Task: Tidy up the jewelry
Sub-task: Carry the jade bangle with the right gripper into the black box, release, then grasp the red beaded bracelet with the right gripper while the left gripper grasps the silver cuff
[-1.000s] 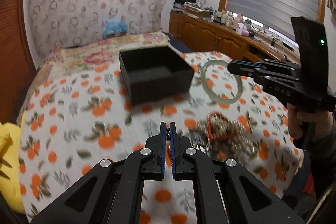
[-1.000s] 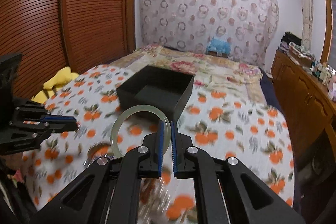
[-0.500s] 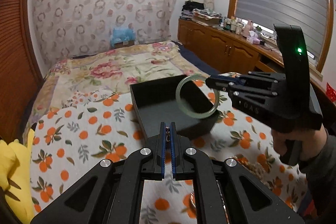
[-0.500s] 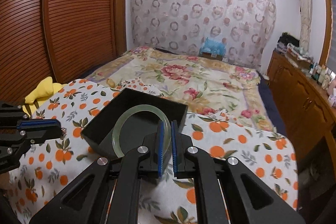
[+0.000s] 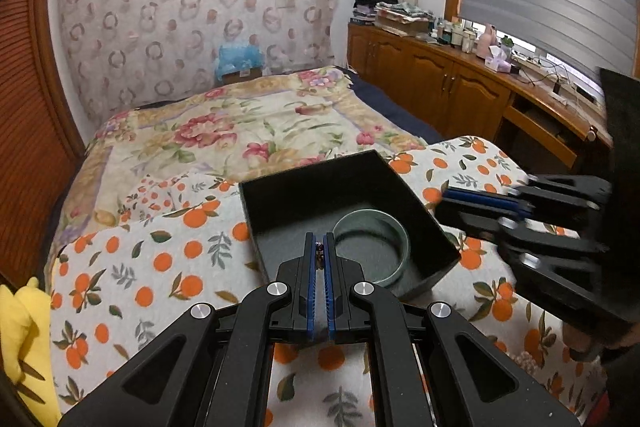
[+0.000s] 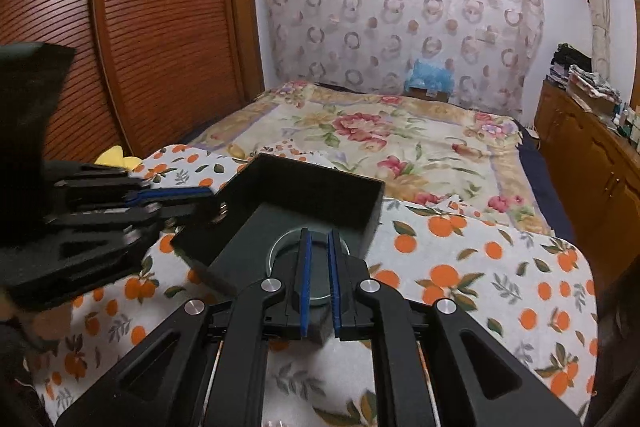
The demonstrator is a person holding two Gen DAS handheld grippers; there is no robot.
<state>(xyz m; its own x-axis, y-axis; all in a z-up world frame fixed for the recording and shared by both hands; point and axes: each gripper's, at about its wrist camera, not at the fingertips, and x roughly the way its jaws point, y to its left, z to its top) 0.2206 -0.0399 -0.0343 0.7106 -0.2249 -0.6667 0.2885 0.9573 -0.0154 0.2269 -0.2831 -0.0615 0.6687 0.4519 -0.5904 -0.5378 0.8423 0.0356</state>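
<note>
A small dark beaded piece of jewelry (image 5: 319, 251) is pinched near the tips of the left gripper (image 5: 319, 247), whose blue-padded jaws are closed almost fully on it. This gripper is held low and level over the near left part of the open black square box (image 5: 280, 183), which sits on the orange-printed bedspread (image 5: 132, 267) toward the bed's near edge. For the drop to be done well, the tips should be carried clearly past the near wall, lowered toward the box floor, and opened only there, so that the small piece is not bounced out or dropped onto the ring.

The pale green glassy bangle (image 5: 402, 251) is seen lying flat on the floor of the box, at its near right corner. The right gripper (image 6: 318, 263) is held over that corner with its jaws parted a little and nothing gripped; its tips are aimed down at the bangle (image 6: 280, 247).
</note>
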